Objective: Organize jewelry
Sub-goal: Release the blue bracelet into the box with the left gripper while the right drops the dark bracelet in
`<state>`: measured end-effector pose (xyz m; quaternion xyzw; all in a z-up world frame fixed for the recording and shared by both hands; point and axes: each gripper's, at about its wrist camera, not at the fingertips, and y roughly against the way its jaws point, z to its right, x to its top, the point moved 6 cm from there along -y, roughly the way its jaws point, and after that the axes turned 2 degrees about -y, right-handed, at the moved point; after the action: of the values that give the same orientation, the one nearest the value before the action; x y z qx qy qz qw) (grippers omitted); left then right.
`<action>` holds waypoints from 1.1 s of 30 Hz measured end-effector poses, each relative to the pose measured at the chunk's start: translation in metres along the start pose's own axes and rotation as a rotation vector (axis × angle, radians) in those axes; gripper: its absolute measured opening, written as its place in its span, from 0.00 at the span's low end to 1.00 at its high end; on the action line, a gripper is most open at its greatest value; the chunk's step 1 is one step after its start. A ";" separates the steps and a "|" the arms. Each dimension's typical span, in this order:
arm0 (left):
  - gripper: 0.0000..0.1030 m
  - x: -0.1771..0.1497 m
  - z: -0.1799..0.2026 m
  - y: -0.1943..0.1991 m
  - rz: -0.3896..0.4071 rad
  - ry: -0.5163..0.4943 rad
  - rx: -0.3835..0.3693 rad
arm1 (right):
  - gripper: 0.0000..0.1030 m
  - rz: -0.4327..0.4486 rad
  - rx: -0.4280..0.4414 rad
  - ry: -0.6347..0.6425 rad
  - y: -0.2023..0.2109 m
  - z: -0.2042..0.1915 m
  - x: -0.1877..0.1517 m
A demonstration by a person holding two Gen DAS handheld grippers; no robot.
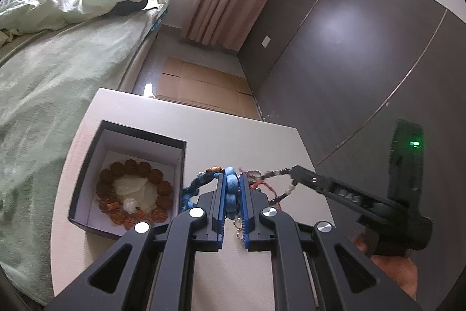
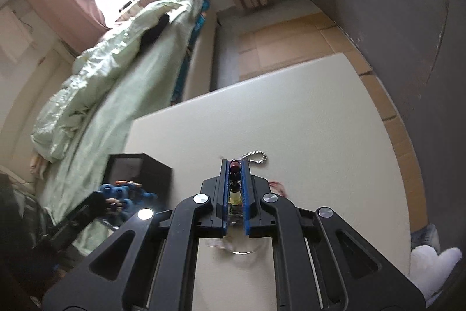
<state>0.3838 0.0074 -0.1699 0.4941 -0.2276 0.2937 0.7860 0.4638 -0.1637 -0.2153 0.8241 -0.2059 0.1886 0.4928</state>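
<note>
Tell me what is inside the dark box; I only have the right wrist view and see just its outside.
Observer: A brown bead bracelet lies in the box, ringed around something white.
Operator: What does the left gripper hold? It is blurred here.
Observer: The left gripper is shut on a chunky blue bead bracelet.
Operator: Does my strand hang free?
Observer: No. The bead strand in the right gripper runs into a tangle with a red cord beside the left gripper.
</note>
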 end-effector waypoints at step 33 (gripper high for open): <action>0.51 0.019 -0.099 0.045 0.121 0.208 0.146 | 0.08 0.068 0.334 0.073 0.018 -0.126 -0.010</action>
<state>0.3732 0.1168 -0.1691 0.5024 -0.1521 0.4059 0.7481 0.4322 -0.0576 -0.1520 0.8798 -0.1813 0.2666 0.3494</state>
